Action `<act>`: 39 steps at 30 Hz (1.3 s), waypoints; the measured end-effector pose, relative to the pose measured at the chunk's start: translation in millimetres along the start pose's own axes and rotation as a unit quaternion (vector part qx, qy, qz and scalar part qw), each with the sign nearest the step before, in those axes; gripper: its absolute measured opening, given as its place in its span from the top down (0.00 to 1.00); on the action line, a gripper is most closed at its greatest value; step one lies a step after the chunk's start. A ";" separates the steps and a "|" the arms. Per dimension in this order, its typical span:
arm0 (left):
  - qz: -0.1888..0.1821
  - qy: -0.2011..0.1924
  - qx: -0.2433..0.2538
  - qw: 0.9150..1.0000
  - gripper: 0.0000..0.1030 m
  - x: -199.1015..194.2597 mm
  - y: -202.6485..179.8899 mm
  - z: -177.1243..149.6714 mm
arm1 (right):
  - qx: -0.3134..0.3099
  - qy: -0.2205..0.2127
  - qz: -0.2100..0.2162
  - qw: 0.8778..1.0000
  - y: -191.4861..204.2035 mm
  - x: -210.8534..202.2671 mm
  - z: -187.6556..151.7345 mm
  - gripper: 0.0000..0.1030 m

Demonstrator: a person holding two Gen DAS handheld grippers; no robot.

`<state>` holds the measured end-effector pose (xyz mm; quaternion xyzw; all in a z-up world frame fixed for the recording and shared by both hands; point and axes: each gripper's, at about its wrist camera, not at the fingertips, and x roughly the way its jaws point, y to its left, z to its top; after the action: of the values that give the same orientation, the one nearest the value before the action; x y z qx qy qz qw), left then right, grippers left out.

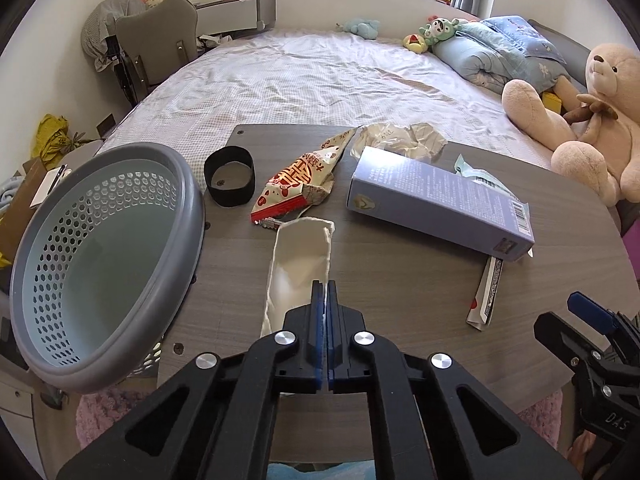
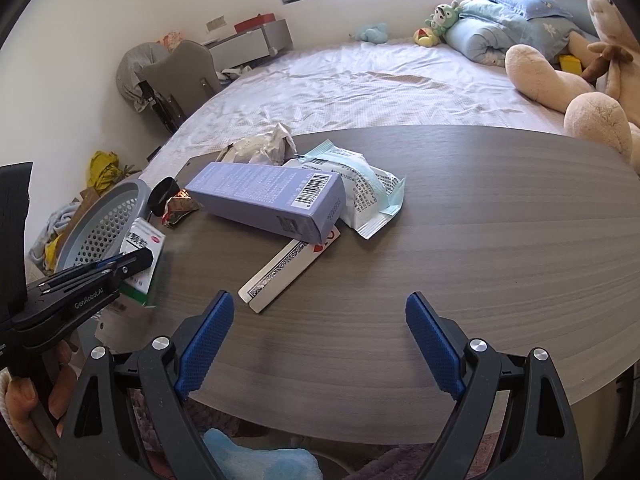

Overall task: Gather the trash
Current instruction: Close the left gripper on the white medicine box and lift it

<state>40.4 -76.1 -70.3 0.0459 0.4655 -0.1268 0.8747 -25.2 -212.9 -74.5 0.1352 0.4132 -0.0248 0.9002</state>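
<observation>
My left gripper (image 1: pixel 325 285) is shut on the edge of an open white carton (image 1: pixel 298 264), held just above the wooden table (image 1: pixel 380 280); the right wrist view shows it as a white and green box (image 2: pixel 142 258). The grey-rimmed perforated basket (image 1: pixel 100 264) stands to its left, tilted. Other trash on the table: a red and white snack wrapper (image 1: pixel 300 184), a black ring band (image 1: pixel 229 176), crumpled paper (image 1: pixel 400 138), a lavender box (image 1: pixel 436 200), a mint and white packet (image 2: pixel 368 196), a flat card box (image 2: pixel 280 276). My right gripper (image 2: pixel 320 320) is open and empty near the table's front edge.
A bed with a white sheet (image 1: pixel 320 76) lies behind the table, with a large teddy bear (image 1: pixel 580 120), pillows and soft toys at the right. A grey chair (image 1: pixel 156 44) stands at the back left. A pink rug lies under the table.
</observation>
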 end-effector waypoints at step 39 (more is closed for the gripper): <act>-0.035 -0.016 0.002 0.999 0.99 -16.9 2.6 -1.7 | -0.005 0.008 -0.036 0.999 17.8 20.8 5.8 0.16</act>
<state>30.6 -70.2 -57.4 0.0290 0.4526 -0.1592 0.8769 -4.5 -195.9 -82.5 0.1155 0.4253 -0.0540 0.8960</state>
